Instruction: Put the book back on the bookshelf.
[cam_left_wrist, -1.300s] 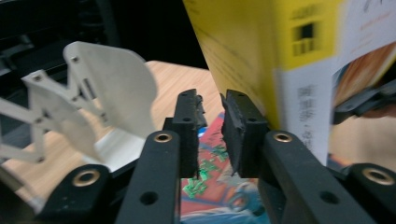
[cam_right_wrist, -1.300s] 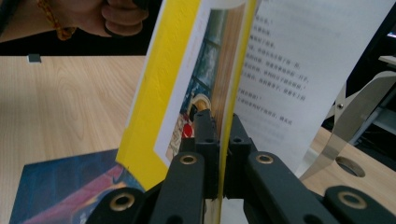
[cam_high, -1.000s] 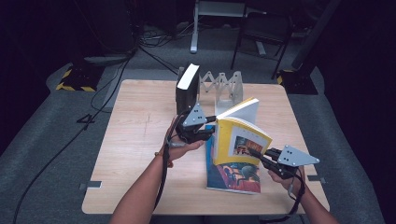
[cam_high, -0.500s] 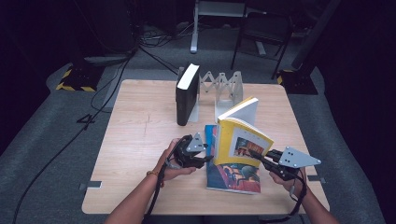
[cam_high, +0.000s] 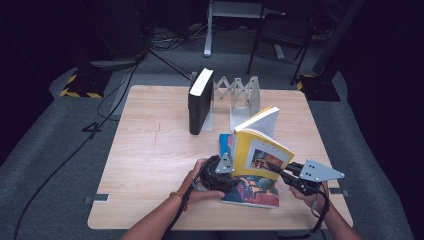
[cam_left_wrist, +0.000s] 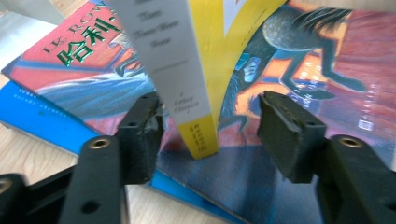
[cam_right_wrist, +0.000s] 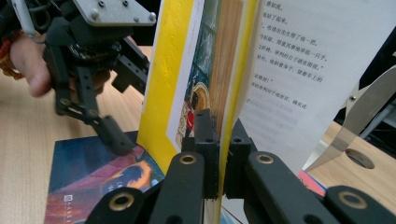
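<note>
Presently the yellow book (cam_high: 257, 152) stands upright on a flat Harry Potter volume (cam_left_wrist: 327, 70), cover lettering "J.K. ROW…" and Chinese characters legible, near the wooden bench's (cam_high: 150, 150) front edge. Right gripper (cam_right_wrist: 219, 140) fingers clamp its cover. Left gripper (cam_left_wrist: 210, 126) fingers, just widening, straddle the spine without pressing. Dark carpet surrounds the bench.

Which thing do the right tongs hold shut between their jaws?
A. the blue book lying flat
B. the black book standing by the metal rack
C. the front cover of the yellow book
C: in the right gripper view the right tongs pinch the yellow book by its cover.
</note>
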